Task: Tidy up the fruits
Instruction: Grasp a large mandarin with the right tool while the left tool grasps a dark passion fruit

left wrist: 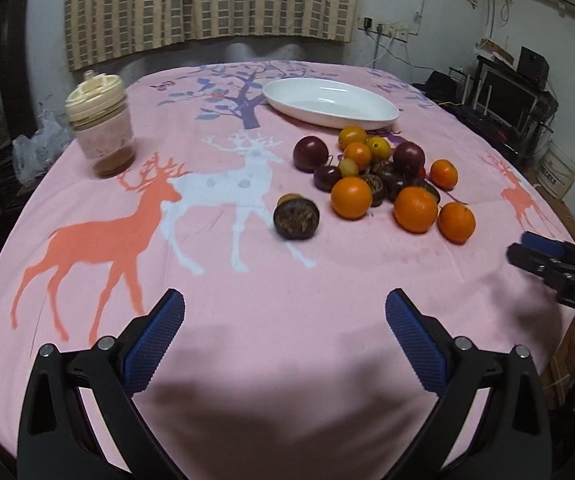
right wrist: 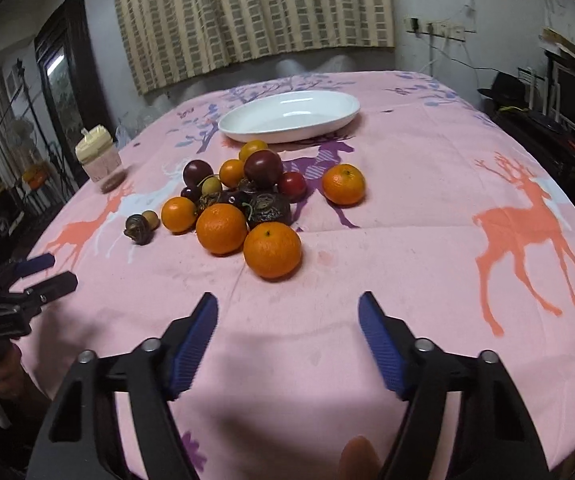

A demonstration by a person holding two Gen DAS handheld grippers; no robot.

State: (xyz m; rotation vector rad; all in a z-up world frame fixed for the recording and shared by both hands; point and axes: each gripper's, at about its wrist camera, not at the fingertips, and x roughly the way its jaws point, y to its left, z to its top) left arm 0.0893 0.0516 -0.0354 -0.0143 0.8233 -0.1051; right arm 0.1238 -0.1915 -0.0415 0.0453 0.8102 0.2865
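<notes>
the fruit lay in a loose heap on the pink cloth [right wrist: 407, 240], straight ahead of both grippers and short of the white dish [right wrist: 289, 120], which sat bare beyond the heap. nearest the right gripper [right wrist: 288, 316] was an orange [right wrist: 272, 249], just ahead of its tips and a little to their left, touching a second orange [right wrist: 221, 229] behind it; another orange [right wrist: 343, 184] sat apart, farther ahead and to the right. the right gripper hung above the cloth with its jaws wide apart and nothing between them. the left gripper [left wrist: 285, 312] was likewise spread and empty, with a dark wrinkled fruit [left wrist: 296, 218] alone ahead of it, near the heap's left edge. the step in hand looked like a first pick, probably that nearest orange. to do it well, the right gripper would need to shift slightly left so the orange sat centred between the blue pads [right wrist: 195, 344], then come down until the pads met its widest part, closing gently since the skin would give. approaching from the near side would keep the jaws off the neighbouring orange; a nudge there could send round fruit rolling. the dark plums [right wrist: 262, 168] and small fruits deeper in the heap were crowded and better left for later.
</notes>
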